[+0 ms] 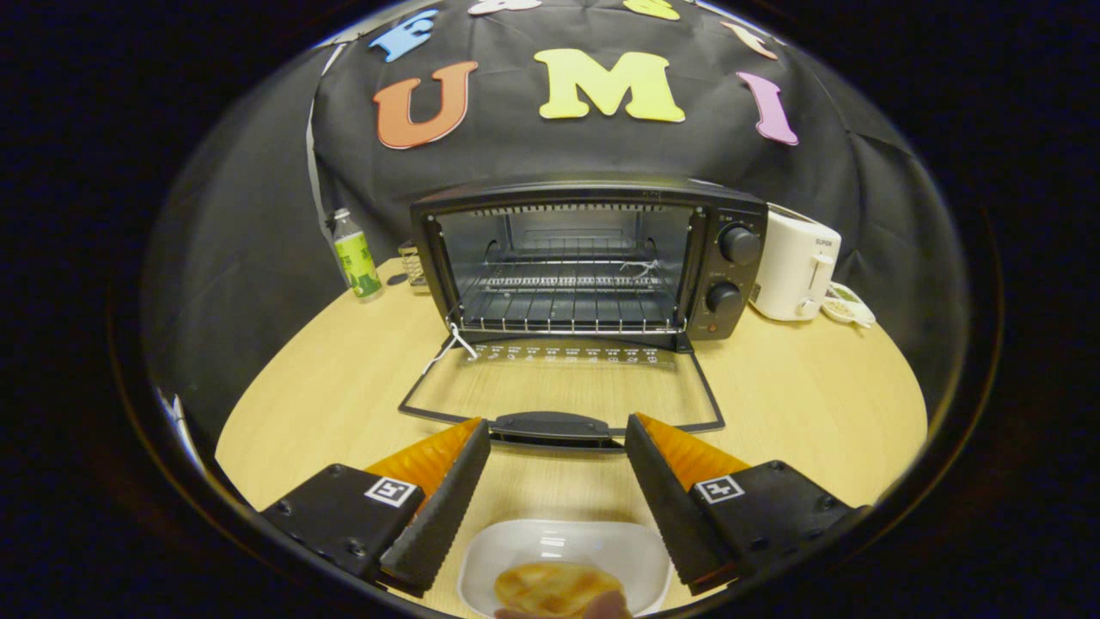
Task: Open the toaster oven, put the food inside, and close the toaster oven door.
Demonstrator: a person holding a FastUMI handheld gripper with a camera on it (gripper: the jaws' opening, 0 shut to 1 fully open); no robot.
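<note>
Hovering over the bench [344, 404], the tool [557, 443] is spreading its fingers wide and gripping nothing. The toaster oven [593, 258] is sitting straight ahead with its door [559, 400] lying flat open, the handle just beyond the fingertips. The food [550, 586] is waiting in a white dish [516, 550] below, between the fingers, so it looks like the pickup is coming next, behind the reach.

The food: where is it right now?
In the gripper view, the food lies in a white dish on the table, between the open gripper fingers, short of the lowered oven door.
</note>
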